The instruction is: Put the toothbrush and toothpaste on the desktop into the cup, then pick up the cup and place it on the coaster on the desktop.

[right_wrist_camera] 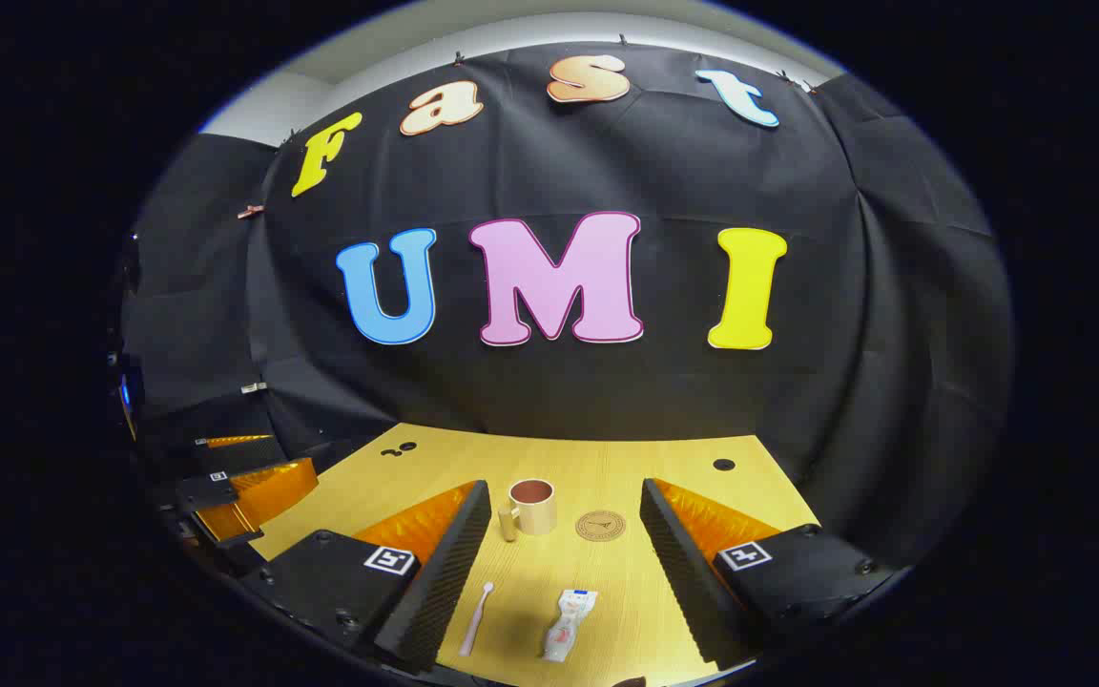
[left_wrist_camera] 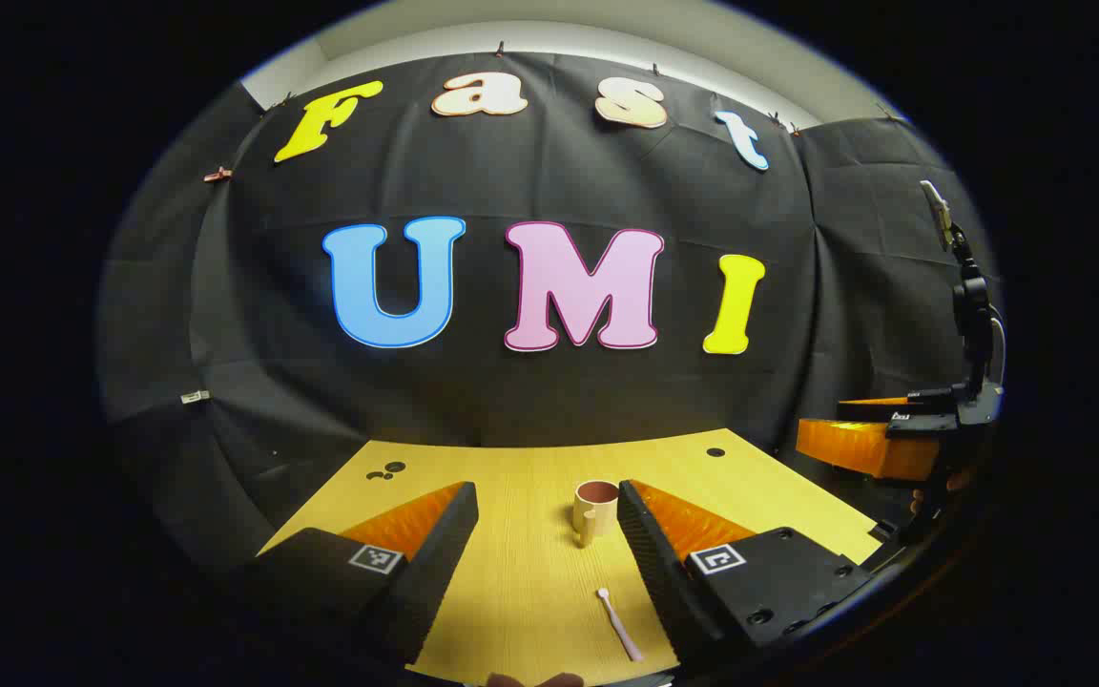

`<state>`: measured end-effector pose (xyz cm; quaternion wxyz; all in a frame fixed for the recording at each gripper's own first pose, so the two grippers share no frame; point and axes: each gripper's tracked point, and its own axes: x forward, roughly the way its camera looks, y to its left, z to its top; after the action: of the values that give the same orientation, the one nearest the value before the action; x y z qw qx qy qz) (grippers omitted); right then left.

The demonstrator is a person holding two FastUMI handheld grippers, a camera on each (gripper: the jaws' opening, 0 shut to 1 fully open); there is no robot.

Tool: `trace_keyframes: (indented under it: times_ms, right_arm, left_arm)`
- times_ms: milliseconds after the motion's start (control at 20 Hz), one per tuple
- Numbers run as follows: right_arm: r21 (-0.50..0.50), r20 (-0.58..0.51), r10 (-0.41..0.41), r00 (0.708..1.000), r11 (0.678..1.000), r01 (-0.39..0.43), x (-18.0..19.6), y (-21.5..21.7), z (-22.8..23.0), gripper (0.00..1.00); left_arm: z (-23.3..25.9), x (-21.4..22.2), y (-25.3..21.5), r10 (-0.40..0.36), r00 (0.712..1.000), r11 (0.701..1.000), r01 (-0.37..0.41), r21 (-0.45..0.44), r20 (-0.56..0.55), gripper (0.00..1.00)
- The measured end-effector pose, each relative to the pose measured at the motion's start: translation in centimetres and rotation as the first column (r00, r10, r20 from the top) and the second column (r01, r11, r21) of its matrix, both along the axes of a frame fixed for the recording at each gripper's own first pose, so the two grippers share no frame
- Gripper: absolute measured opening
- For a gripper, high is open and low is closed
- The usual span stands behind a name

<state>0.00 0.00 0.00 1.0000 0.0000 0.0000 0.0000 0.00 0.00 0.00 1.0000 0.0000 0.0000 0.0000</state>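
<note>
Toothbrush (right_wrist_camera: 475,618) and toothpaste (right_wrist_camera: 569,625) lie untouched near the cup (right_wrist_camera: 533,507), so we lower our released right tool (right_wrist_camera: 564,558) first.

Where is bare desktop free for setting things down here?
Free: the desktop right of the coaster, and the strip behind the cup toward the wall. Crowded: the near edge, where toothbrush and toothpaste lie side by side.
</note>
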Motion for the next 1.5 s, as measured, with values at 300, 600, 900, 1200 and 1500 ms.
trace_keyframes:
  times_ms: [300,600,900,1200,1500]
  right_arm:
    - [0.008,-0.01,-0.003,1.0,1.0,0.003,0.0,-0.4,-0.2,0.98]
    - [0.008,-0.02,-0.006,1.0,1.0,0.006,0.1,-0.6,-0.4,0.98]
    - [0.027,-0.07,-0.017,0.997,0.999,0.019,0.5,-0.7,-2.1,0.98]
    - [0.045,-0.252,-0.063,0.966,0.996,0.077,1.9,-1.5,-8.5,0.98]
    - [0.106,-0.488,-0.043,0.872,0.989,0.107,4.3,-1.6,-18.1,0.98]
  left_arm:
    - [0.2,-0.1,-0.3,-0.004,1.0,1.0,0.004,0.012,-0.003,0.94]
    - [0.1,0.0,-0.2,0.001,1.0,1.0,-0.001,0.008,-0.01,0.94]
    - [-0.3,0.1,-0.1,0.004,1.0,1.0,-0.003,0.017,-0.021,0.94]
    - [-1.8,-0.2,1.0,0.017,0.998,1.0,-0.016,0.024,-0.057,0.94]
    - [-3.1,1.0,2.2,0.029,0.995,1.0,-0.028,0.013,-0.098,0.94]
